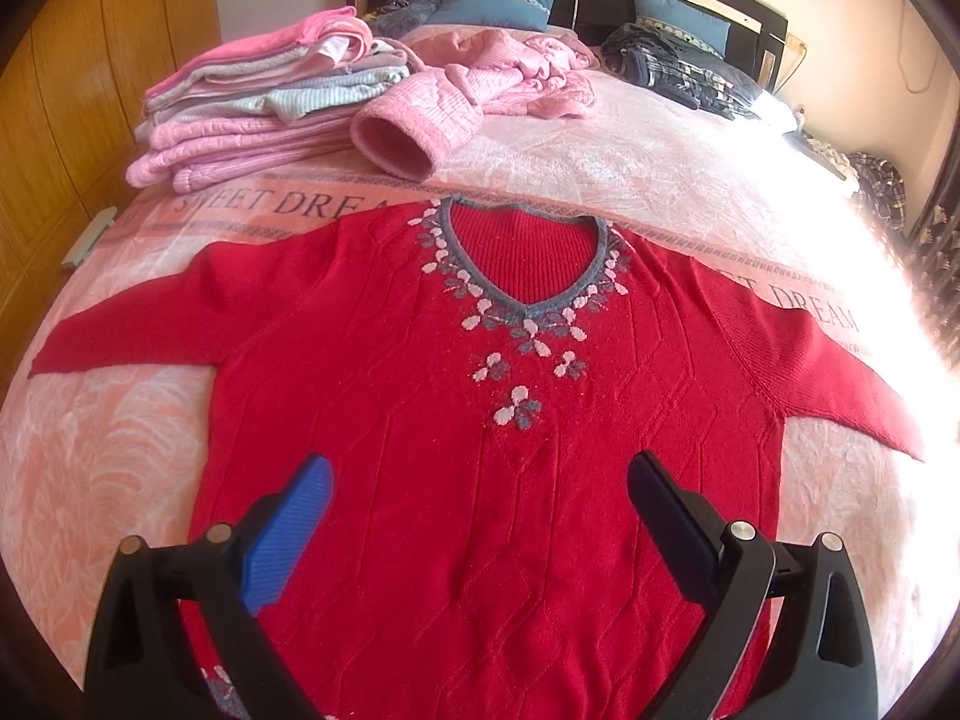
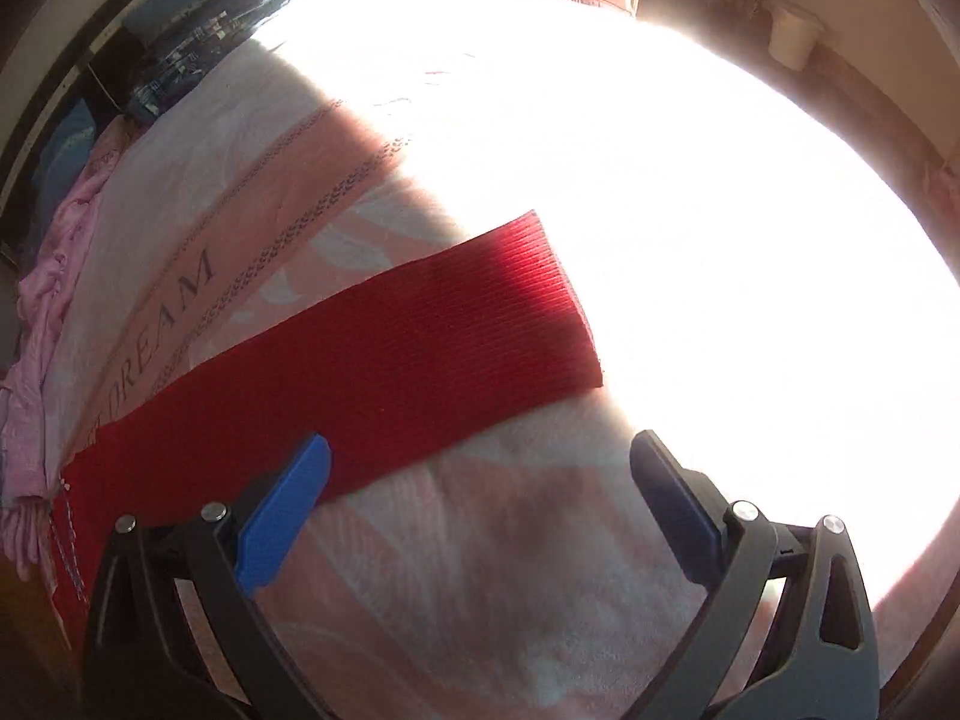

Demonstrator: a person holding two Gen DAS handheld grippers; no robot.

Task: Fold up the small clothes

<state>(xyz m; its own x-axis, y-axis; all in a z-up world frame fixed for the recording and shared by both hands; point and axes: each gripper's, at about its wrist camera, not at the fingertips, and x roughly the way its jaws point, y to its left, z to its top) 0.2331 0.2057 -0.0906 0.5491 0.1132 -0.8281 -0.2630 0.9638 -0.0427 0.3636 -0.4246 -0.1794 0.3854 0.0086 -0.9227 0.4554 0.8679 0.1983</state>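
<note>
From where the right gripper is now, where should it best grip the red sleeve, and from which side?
Probably at the ribbed cuff, coming from its open outer end. The red sleeve lies flat and straight on the bedspread, so that free edge can be pinched. The right gripper is open.

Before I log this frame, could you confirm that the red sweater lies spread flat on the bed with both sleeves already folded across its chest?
Not quite: the red sweater lies flat on the bed, but both sleeves stretch outward, unfolded, as the left wrist view shows.
</note>
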